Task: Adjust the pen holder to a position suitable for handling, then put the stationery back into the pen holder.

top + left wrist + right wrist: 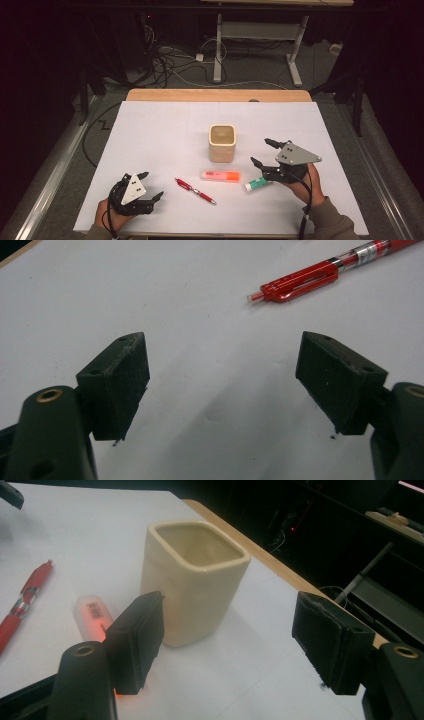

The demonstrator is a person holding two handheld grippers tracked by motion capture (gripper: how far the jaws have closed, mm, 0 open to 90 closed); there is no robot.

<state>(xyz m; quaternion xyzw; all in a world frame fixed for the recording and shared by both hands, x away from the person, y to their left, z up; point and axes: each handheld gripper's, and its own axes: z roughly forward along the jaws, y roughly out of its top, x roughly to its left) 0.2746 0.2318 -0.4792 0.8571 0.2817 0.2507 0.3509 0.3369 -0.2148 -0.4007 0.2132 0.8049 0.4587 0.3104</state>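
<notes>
Left gripper (150,186) gapes wide, holding nothing; a red pen (320,271) lies just beyond its fingers (117,382). Right gripper (265,151) is equally wide and empty; an orange marker (92,611) sits behind its left finger (137,640), a cream cup (192,582) beyond.

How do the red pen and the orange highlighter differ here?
The red pen is thin and lies diagonally; the orange highlighter is thicker and lies about level across the high view. The pen sits nearer the left gripper, the highlighter just in front of the cream cup. Both lie flat on the white table, ungripped.
</notes>
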